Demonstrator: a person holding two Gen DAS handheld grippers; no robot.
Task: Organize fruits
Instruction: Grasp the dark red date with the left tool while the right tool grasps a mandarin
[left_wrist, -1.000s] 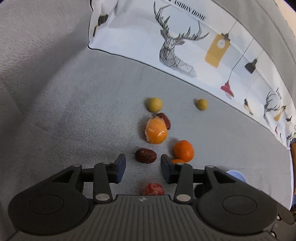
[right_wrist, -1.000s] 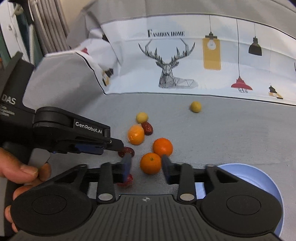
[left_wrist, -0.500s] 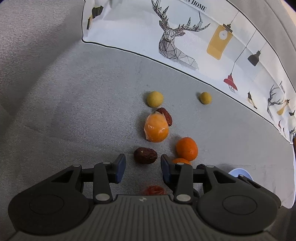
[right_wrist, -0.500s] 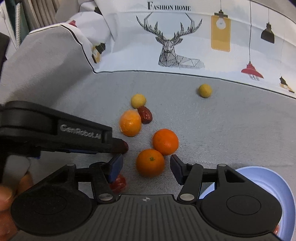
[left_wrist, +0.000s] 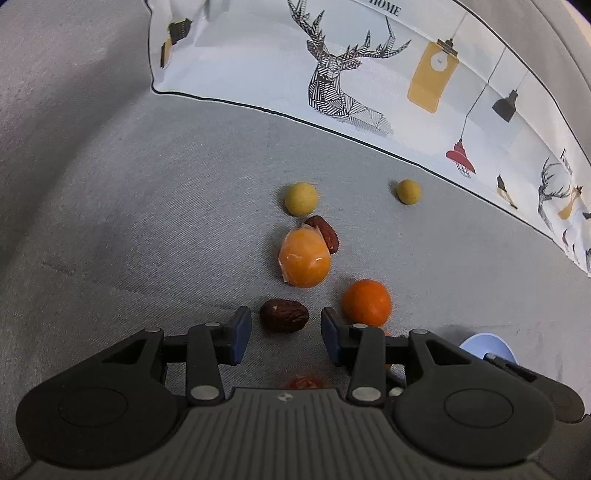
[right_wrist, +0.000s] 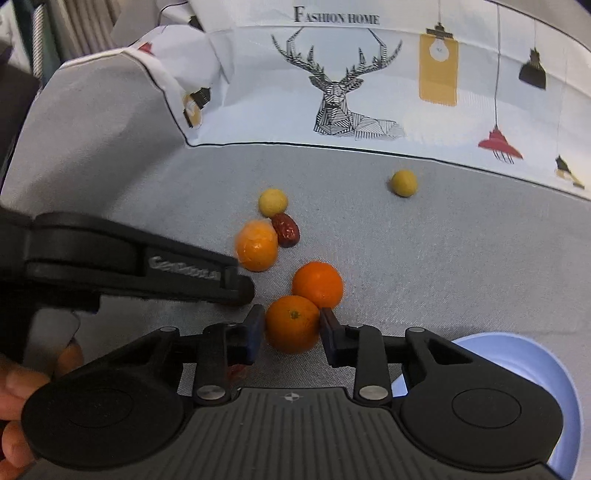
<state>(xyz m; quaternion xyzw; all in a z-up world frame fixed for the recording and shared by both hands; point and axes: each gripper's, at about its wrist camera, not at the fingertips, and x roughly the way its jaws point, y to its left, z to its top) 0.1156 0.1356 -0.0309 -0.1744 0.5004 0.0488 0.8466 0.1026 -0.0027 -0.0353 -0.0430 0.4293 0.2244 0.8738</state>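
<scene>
On the grey fabric surface (right_wrist: 424, 266) in front of a white cloth printed with a stag and hanging lamps (right_wrist: 369, 92), the loose fruit lies in a small cluster. The right tool (right_wrist: 292, 330) tilts steeply down toward it; its jaws have just been closing, and they now pinch a round orange with a green stem dot (right_wrist: 292, 323), pads pressed to both sides. A second plain orange (right_wrist: 317, 283) touches that fruit from behind. Farther back sit a plastic-wrapped orange (right_wrist: 256, 245), a dark red date (right_wrist: 285, 229) touching it, and a pale yellow ball-shaped fruit (right_wrist: 272, 202); another small yellow ball (right_wrist: 404, 183) lies well apart to the right. A light blue plate (right_wrist: 546, 373) shows at the lower right, beside the right tool. The left tool (left_wrist: 284, 334) also points down, its jaws spread with nothing between the pads; a wrinkled brown date (left_wrist: 283, 315) rests just ahead of the gap. In the right wrist view this tool reaches in from the left, with the fingers (right_wrist: 18, 384) of a hand at its grip.
</scene>
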